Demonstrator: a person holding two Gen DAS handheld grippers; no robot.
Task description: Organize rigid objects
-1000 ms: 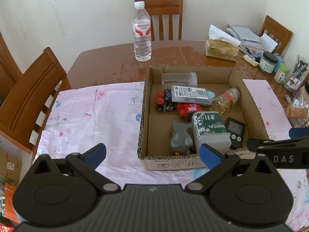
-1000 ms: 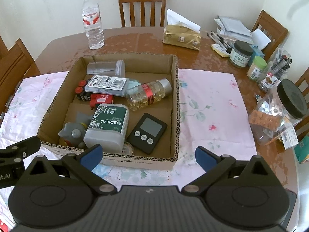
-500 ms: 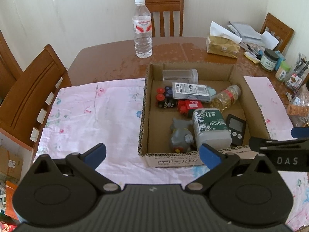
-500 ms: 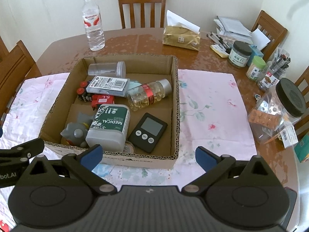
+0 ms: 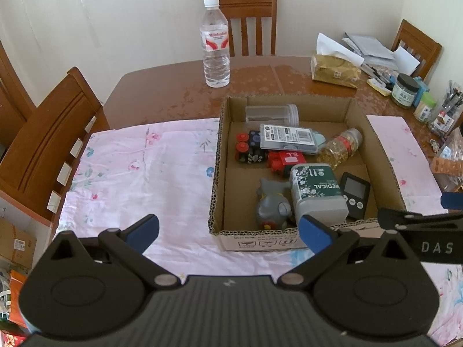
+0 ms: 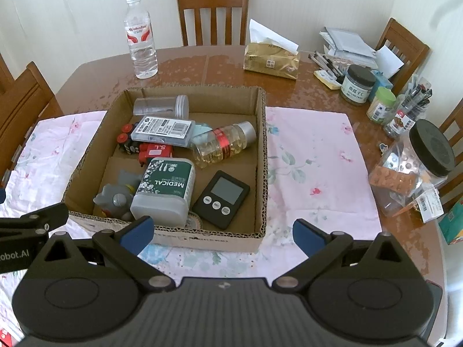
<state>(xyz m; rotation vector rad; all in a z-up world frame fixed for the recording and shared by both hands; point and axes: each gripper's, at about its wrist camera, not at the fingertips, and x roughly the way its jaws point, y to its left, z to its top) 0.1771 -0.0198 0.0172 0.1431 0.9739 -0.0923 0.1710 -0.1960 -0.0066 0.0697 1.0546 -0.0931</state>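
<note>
A shallow cardboard box [image 5: 217,173] [image 6: 262,150] sits on a pink floral cloth [image 5: 139,173] [image 6: 315,156]. Inside it lie a white and green "MEDICAL" bottle [image 5: 317,190] [image 6: 165,190], a black timer [image 5: 354,195] [image 6: 221,198], a grey toy figure [image 5: 272,206] [image 6: 115,198], a golden capsule bottle [image 5: 340,149] [image 6: 224,144], a flat grey case [image 5: 286,138] [image 6: 163,130], a clear jar [image 5: 272,114] [image 6: 162,105] and red and black toy pieces [image 5: 250,151] [image 6: 144,149]. My left gripper [image 5: 228,232] hovers open before the box's near left corner. My right gripper [image 6: 222,235] hovers open before its near right wall. Both are empty.
A water bottle [image 5: 215,43] [image 6: 141,39] stands behind the box. A gold tissue pack [image 6: 270,60], papers, pens and small jars [image 6: 357,85] crowd the back right. A large black-lidded jar [image 6: 416,167] stands at the right edge. Wooden chairs [image 5: 43,133] surround the table.
Both grippers have drawn back and risen slightly, so the box appears a little farther off. Nothing in the box has moved.
</note>
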